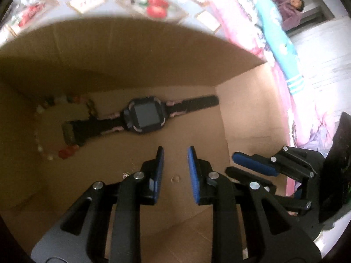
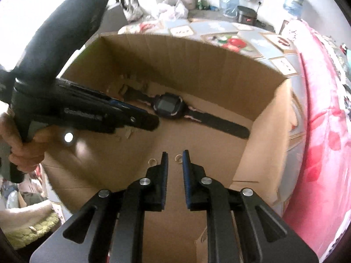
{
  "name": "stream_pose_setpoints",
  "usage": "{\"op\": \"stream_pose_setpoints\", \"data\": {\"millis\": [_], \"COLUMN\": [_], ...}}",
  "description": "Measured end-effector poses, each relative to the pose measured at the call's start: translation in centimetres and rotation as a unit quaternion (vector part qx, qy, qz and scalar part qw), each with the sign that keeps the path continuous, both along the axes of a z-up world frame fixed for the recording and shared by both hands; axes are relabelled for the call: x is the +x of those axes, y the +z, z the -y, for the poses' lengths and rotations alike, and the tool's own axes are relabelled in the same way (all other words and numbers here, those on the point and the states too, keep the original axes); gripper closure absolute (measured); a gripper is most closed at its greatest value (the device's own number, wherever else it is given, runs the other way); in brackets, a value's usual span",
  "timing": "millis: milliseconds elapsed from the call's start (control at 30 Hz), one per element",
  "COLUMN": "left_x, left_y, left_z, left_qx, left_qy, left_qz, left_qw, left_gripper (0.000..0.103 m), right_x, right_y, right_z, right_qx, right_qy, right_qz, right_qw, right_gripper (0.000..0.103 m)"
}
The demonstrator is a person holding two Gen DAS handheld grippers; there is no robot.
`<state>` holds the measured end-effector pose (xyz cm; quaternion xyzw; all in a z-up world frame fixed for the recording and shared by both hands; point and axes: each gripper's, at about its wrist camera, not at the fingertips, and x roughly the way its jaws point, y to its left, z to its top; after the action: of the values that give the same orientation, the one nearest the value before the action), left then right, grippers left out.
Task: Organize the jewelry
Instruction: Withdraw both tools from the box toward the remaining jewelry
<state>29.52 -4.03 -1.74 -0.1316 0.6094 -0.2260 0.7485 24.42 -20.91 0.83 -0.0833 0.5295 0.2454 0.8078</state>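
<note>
Here, a cardboard box (image 1: 241, 114) holds a black watch (image 1: 142, 116) lying flat; its strap end overlaps a blurred bead bracelet (image 1: 43, 131), which the left gripper (image 1: 175, 151) hides in the right wrist view. Both it and the right gripper (image 2: 175, 153) stand slightly apart, empty. Two small rings (image 2: 178, 158) lie at the right fingertips. A patterned cloth (image 2: 219, 30) covers the surface beyond.

No writing can be read for certain. The left gripper (image 2: 151, 122), seen from the right wrist to the upper left of the right fingers, bears a short line of pale letters along its side, too blurred to make out. The patterned cloth (image 2: 219, 30) beyond the fingertips carries small framed marks, also unreadable. The watch (image 1: 143, 116) screen is blank.
</note>
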Motion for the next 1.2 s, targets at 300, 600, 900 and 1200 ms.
{"op": "stream_pose_setpoints", "data": {"millis": [300,600,900,1200], "left_x": [-4.8,-18.5,-24.4,-24.8], "left_y": [6.9,11.0,2.3,-3.3], "left_z": [-2.5,-9.3,-8.6,-4.6], "left_qx": [-0.029,-0.029,0.027,0.124], "left_qy": [0.000,0.017,0.041,0.000], "left_qz": [0.126,0.304,0.255,0.231], "left_qw": [0.9916,0.9521,0.9658,0.9649], "left_gripper": [0.082,0.067,0.057,0.057], "right_x": [-2.7,-12.4,-14.4,-13.3], "right_y": [5.1,7.0,-2.7,-6.9], "right_z": [3.2,2.9,-2.3,-5.7], "right_qx": [0.082,0.162,0.109,0.034], "right_qy": [-0.022,0.074,0.048,0.031], "right_qz": [0.058,0.116,0.049,0.071], "right_qw": [0.995,0.977,0.992,0.996], "right_gripper": [0.089,0.080,0.071,0.075]}}
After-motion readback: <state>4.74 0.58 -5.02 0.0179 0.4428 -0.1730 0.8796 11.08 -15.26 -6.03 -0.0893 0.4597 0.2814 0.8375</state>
